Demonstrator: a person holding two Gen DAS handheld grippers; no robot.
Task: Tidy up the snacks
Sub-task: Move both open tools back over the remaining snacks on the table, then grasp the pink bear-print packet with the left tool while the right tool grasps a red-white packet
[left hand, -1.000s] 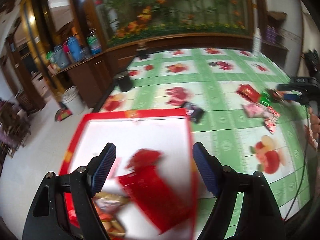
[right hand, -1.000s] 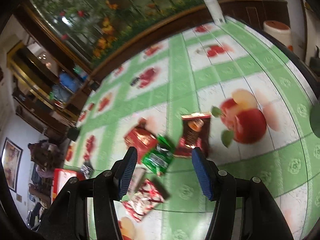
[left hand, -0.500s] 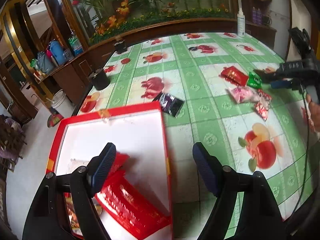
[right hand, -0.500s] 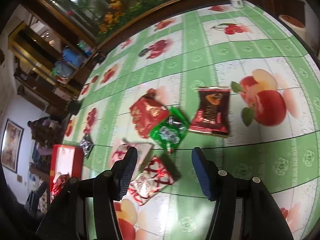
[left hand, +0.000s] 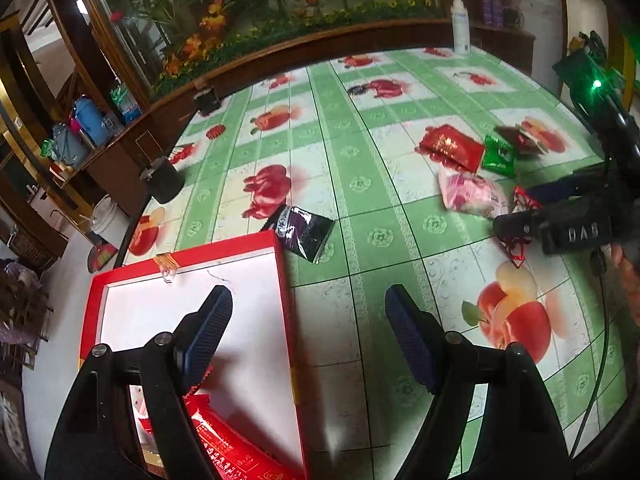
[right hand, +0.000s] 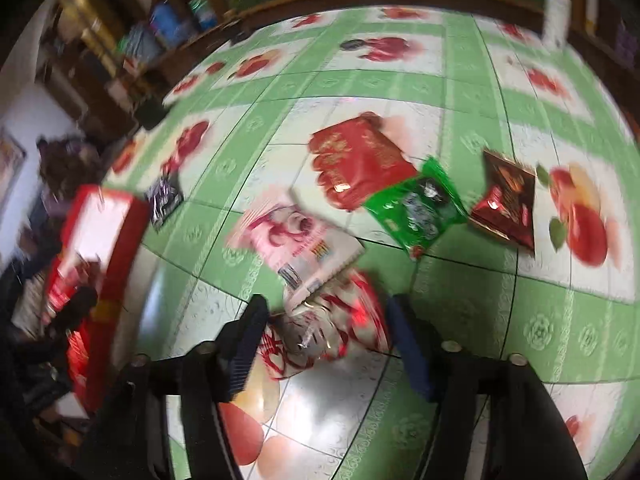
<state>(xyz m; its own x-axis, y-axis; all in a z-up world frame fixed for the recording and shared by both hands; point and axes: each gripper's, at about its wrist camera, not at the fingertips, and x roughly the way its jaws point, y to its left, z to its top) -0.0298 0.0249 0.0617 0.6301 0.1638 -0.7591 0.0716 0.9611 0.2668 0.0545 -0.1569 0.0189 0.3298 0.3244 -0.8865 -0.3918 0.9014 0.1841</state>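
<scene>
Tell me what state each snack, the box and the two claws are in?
Left gripper: open, empty.
Right gripper: open around red-and-white packet.
Red box: open, red packet inside.
Black packet: flat on table.
Pink packet: flat.
Green packet: flat.

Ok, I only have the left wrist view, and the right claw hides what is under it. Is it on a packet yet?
Observer: The right claw is open, with its fingers on either side of the red-and-white packet. It has not closed on it.
Operator: Is anything lying on that packet?
Observer: Yes, a corner of the pink packet overlaps its far edge.
</scene>
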